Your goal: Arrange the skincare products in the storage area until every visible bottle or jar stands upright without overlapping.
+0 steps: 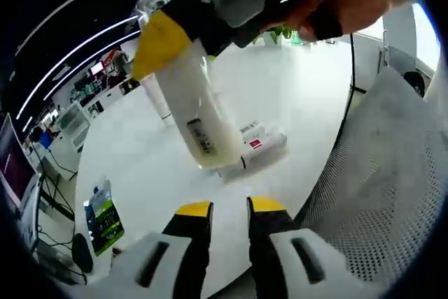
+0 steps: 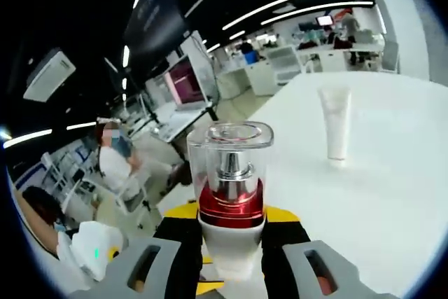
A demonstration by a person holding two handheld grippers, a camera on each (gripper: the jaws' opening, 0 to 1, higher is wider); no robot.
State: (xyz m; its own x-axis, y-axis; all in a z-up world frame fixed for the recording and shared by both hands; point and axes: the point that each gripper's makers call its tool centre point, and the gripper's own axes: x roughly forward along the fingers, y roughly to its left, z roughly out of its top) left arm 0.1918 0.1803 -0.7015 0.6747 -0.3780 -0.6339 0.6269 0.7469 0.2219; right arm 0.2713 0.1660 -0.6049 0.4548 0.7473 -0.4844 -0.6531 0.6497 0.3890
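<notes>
My right gripper (image 2: pixel 231 220) is shut on a white bottle (image 2: pixel 231 194) with a red collar and a clear cap, which points away from me over the white table (image 2: pixel 392 194). In the left gripper view the same gripper (image 1: pixel 175 26) comes in from the top with a hand on it, and the pale bottle (image 1: pixel 199 120) hangs tilted above the table (image 1: pixel 140 166). My left gripper (image 1: pixel 229 208) is below it, open by a narrow gap with nothing between its jaws. A white tube (image 2: pixel 336 127) stands upright on the table. Two or three white products with red labels (image 1: pixel 260 146) lie flat, touching each other.
A grey mesh chair (image 1: pixel 392 187) stands close at the table's right edge. A green packet (image 1: pixel 105 218) sits near the table's left rim. Desks, screens and people are in the room beyond the table edge (image 2: pixel 112 152).
</notes>
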